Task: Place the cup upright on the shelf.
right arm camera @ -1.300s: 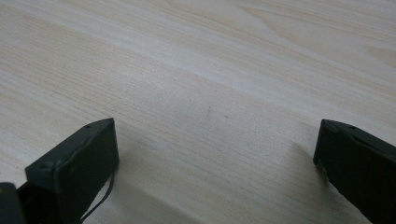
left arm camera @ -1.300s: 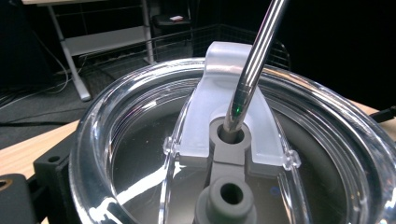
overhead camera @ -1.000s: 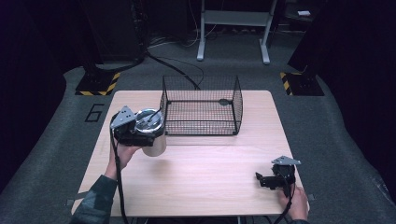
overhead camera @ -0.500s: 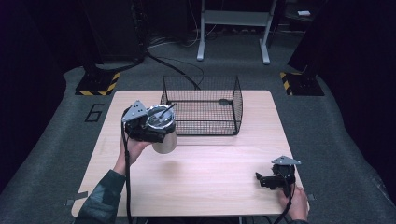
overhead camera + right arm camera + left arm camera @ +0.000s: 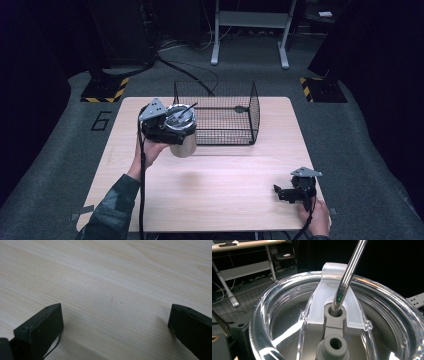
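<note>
— Since a second ago, what was shifted?
— Tumbler (image 5: 181, 134), carried by the left gripper (image 5: 159, 126) toward the wire basket (image 5: 252, 112); apparently clamped, upright, straw (image 5: 348, 276) tilted. Right gripper (image 5: 294, 192) is rested well apart, jaws wide, empty.

I see a pale wood-grain table (image 5: 210, 195) on a dark grey floor (image 5: 360, 130). The wire basket (image 5: 220, 117) is black. My tumbler (image 5: 182, 140) is silvery steel with a clear lid (image 5: 287, 302) and shiny metal straw (image 5: 348, 275). Both tongs (image 5: 157, 131) (image 5: 280, 192) are black, and yellow-black hazard stripes (image 5: 107, 91) mark the stand bases.
</note>
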Demonstrator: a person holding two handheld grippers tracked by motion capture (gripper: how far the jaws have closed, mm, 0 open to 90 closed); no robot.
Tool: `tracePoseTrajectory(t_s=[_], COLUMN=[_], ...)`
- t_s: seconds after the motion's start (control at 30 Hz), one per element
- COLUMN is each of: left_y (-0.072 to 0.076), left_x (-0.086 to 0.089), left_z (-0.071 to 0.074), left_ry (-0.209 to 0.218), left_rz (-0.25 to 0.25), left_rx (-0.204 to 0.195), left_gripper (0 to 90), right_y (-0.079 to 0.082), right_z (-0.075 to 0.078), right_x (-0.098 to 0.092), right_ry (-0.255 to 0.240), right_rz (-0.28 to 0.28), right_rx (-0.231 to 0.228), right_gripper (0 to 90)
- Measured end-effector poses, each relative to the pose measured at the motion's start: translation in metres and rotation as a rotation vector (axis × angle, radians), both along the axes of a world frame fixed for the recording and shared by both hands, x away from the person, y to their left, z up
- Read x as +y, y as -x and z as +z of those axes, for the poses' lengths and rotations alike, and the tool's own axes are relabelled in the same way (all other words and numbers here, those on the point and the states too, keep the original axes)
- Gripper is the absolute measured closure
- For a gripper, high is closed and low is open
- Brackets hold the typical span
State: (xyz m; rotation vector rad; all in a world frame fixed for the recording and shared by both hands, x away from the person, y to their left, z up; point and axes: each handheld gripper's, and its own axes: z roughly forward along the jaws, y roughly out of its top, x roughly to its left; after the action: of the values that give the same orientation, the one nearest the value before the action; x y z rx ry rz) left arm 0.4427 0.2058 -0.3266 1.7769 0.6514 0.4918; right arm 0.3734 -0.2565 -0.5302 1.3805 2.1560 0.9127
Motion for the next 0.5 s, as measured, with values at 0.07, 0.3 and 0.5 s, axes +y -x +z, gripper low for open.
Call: tracePoseTrajectory(t_s=[0.07, 0.3, 0.5], left_y=[-0.002, -0.014, -0.022], left_x=[-0.001, -0.008, -0.011], left_z=[0.001, 0.005, 0.006], left_ry=[0.002, 0.004, 0.012], left_rz=[0.001, 0.008, 0.015], left_rx=[0.002, 0.001, 0.001], left_gripper=[2.8, 2.8, 2.8], right_y=[0.000, 0.000, 0.000], right_z=[0.000, 0.000, 0.000], right_x=[0.000, 0.000, 0.000], right_ry=[0.000, 0.000, 0.000], right_rz=[0.000, 0.000, 0.000], right_rx=[0.000, 0.000, 0.000], right_gripper=[0.0, 0.0, 0.0])
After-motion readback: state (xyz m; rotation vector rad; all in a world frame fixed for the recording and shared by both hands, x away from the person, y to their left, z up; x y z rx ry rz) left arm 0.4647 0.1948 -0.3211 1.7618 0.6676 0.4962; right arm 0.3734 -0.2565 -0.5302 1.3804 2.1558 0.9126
